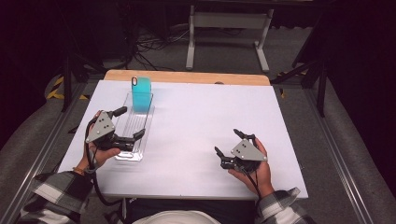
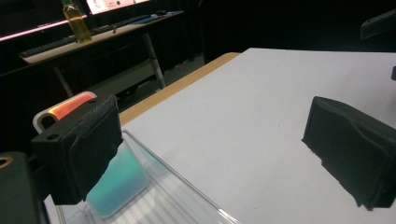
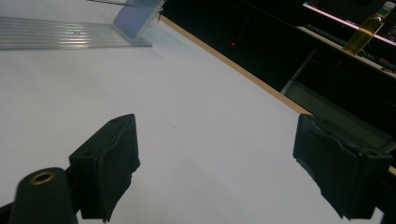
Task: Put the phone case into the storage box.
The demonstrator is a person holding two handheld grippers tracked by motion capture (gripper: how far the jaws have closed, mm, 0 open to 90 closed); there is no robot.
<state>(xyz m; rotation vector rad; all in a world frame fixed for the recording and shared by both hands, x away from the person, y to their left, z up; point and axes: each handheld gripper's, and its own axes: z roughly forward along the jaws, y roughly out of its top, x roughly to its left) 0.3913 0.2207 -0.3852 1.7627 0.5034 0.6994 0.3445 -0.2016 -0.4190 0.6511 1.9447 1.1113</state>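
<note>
One teal phone case [image 1: 141, 93] upright in one clear tray [image 1: 133, 135]; bottle [image 2: 76, 21] seen from gripper views. Left gripper [image 1: 130, 123], right gripper [image 1: 229, 142]: wide open, empty.

Table layout: rack and phone case at left, grippers near.
A clear ridged rack [image 1: 134, 125] lies on the left part of the table [image 1: 201, 121], running near to far, with a phone case [image 1: 141, 93] standing in its far end. The left gripper [image 1: 125, 127] sits over the rack's near half; the right gripper [image 1: 229, 145] sits well apart at near right.
</note>
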